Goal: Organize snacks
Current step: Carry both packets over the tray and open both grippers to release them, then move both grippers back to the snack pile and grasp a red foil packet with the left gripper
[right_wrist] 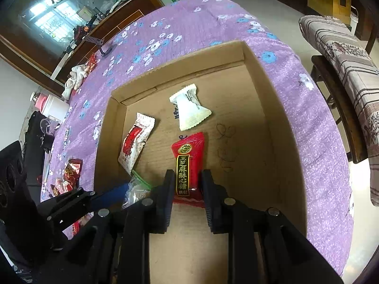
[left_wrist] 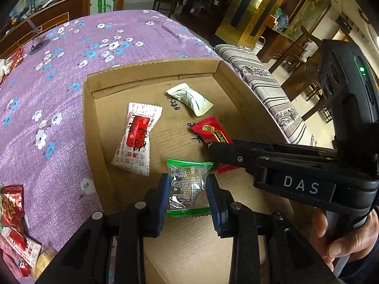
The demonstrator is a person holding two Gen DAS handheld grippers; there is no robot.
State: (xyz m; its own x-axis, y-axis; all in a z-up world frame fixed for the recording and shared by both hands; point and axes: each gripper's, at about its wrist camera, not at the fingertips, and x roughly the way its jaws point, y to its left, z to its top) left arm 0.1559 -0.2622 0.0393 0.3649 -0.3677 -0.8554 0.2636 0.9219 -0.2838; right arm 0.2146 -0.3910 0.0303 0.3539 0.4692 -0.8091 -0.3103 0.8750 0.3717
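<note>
A shallow cardboard tray (left_wrist: 151, 69) (right_wrist: 272, 108) lies on a purple flowered tablecloth. My left gripper (left_wrist: 188, 190) is shut on a clear green-edged snack packet (left_wrist: 188, 184) over the tray's near part; the packet also shows in the right wrist view (right_wrist: 137, 187). My right gripper (right_wrist: 186, 187) is shut on a red candy packet (right_wrist: 189, 158), low over the tray floor; it also shows in the left wrist view (left_wrist: 210, 132). A white-and-red packet (left_wrist: 137, 137) (right_wrist: 135, 142) and a white packet (left_wrist: 189, 98) (right_wrist: 189, 108) lie in the tray.
More red snack packets (left_wrist: 11, 217) (right_wrist: 72, 169) lie on the cloth left of the tray. A striped cushioned bench (left_wrist: 267, 87) (right_wrist: 343, 54) stands right of the table. A white cloth (right_wrist: 75, 78) and a white jar (right_wrist: 51, 105) sit at the far left edge.
</note>
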